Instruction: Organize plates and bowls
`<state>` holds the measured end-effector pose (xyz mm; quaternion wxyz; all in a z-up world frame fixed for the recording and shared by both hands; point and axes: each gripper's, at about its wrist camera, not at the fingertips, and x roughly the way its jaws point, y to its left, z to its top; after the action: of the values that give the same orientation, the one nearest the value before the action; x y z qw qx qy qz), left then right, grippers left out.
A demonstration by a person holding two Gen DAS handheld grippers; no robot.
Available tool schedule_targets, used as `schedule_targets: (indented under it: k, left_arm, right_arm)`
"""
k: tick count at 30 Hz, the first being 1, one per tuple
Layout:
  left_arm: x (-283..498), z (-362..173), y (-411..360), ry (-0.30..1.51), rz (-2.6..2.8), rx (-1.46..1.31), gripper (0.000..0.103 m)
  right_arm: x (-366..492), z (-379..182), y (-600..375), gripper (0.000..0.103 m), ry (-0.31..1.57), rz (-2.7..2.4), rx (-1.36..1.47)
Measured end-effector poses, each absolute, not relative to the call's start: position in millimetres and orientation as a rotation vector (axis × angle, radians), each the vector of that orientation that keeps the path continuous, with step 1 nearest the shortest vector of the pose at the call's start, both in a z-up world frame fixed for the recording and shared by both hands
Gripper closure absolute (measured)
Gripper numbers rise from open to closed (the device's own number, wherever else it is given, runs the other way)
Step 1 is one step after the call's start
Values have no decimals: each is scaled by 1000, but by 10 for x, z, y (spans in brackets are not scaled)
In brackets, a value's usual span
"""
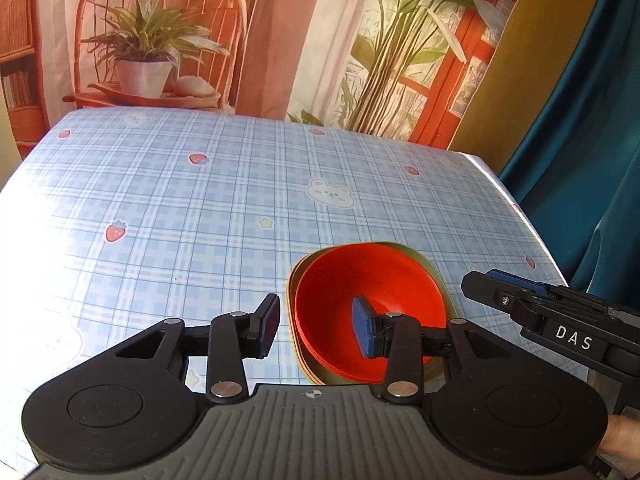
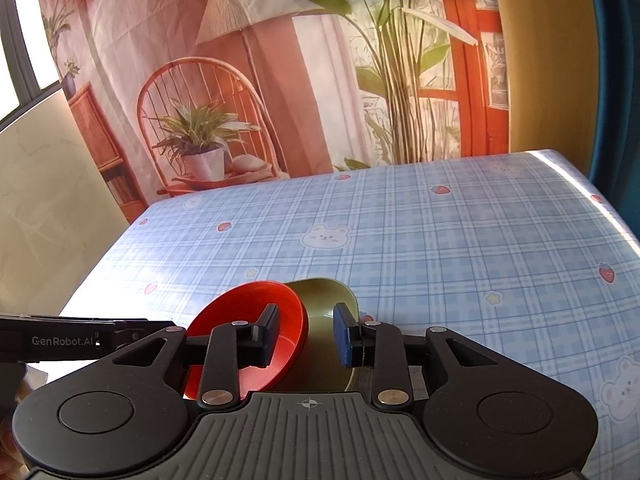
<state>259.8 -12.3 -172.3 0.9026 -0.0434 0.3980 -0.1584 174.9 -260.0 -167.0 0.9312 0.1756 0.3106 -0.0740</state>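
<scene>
Bowls nested on table (image 1: 200, 200): red bowl (image 1: 368, 300) inside green bowl (image 2: 328, 320). Left tongs (image 1: 316, 326) wide, straddling red rim. Right tongs (image 2: 306, 336) wide, over both rims. Only right view shows green inside.

Blue plaid tablecloth (image 1: 200, 216) printed with bears, strawberries and stars. Just behind the tablecloth's far edge, a printed backdrop (image 1: 280, 40) showing a chair, potted plants and a lamp. To the tablecloth's right, yellow curtain (image 1: 516, 80) and teal curtain (image 1: 592, 140).
</scene>
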Motion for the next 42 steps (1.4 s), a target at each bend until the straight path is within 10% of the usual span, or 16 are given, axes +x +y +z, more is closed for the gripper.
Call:
schedule_targets:
  k: [11, 18, 42]
  left_arm:
    - [2036, -1035, -87, 600, -262, 39, 12]
    - [1610, -637, -100, 488, -213, 70, 0]
    - [387, 180, -84, 293, -109, 68, 0]
  right_arm:
    - [1322, -1101, -2473, 30, 515, -198, 280]
    - [1064, -658, -2287, 2, 440, -217, 205]
    - [3, 200, -1714, 0, 281, -251, 108]
